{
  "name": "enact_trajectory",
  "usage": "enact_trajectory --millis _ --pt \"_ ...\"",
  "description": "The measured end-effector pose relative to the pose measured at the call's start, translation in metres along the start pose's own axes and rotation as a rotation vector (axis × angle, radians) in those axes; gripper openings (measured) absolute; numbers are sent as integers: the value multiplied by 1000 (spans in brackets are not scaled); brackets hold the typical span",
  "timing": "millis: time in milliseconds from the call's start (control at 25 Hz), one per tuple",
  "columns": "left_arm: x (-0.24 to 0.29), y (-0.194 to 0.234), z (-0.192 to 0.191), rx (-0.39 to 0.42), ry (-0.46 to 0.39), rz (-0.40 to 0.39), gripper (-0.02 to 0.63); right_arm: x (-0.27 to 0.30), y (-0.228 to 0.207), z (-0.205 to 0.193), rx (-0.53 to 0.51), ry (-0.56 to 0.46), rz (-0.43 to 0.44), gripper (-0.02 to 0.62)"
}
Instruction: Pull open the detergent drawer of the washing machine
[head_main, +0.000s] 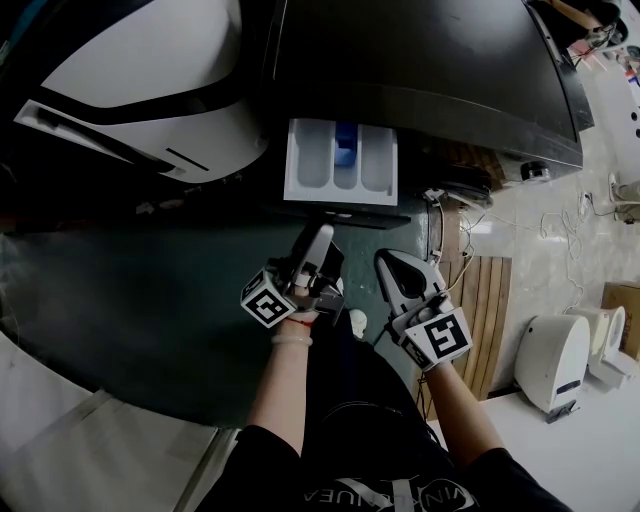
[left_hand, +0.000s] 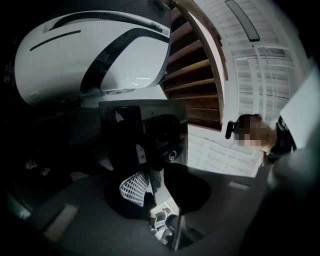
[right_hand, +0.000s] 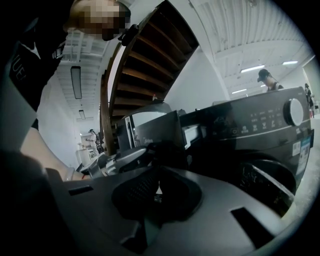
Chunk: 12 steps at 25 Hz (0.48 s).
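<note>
So the detergent drawer (head_main: 302, 160) is sticking fully out of the front of the washing machine (head_main: 420, 70). It's a white plastic tray, rectangular, split into three long rounded troughs, and a glossy blue insert (head_main: 345, 146) is sitting at the back of the middle one. The machine's top is looking like a flat, dark, slightly shiny slab from the head view. From the right gripper view its front is showing a round silvery dial (right_hand: 295, 111) and a big circular door (right_hand: 265, 185).

The left gripper (head_main: 322, 240) is hovering just in front of the drawer's face, not touching it. Its jaws are standing apart with a narrow strip of light between them and nothing in the gap. One of its pads (left_hand: 132, 187) is showing a white grid texture, a bit like mesh.

The right gripper (head_main: 388, 265) is hanging just beside the left one, a little further from the drawer. Its jaws are sitting together, with only a tiny sliver between the dark ribbed pads, and they're gripping nothing.

Each gripper is carrying a cube with black-and-white square markers (left one (head_main: 267, 298), right one (head_main: 440, 335)).

Off to the left, a smooth white rounded appliance (head_main: 150, 80) with black curved trim is sitting next to the washer. Slatted wooden panels (head_main: 490, 300) are lying on the floor to the right.
</note>
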<state>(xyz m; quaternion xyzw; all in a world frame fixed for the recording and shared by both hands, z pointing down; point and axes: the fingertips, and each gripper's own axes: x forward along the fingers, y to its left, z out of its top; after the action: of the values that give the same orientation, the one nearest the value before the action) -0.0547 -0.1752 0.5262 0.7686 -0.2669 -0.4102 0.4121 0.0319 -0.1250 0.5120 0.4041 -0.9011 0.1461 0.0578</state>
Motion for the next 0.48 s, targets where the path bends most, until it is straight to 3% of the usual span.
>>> enact_trajectory --millis 480 --pt "-17 -10 -9 1 0 -5 84 -18 14 -18 -44 31 24 12"
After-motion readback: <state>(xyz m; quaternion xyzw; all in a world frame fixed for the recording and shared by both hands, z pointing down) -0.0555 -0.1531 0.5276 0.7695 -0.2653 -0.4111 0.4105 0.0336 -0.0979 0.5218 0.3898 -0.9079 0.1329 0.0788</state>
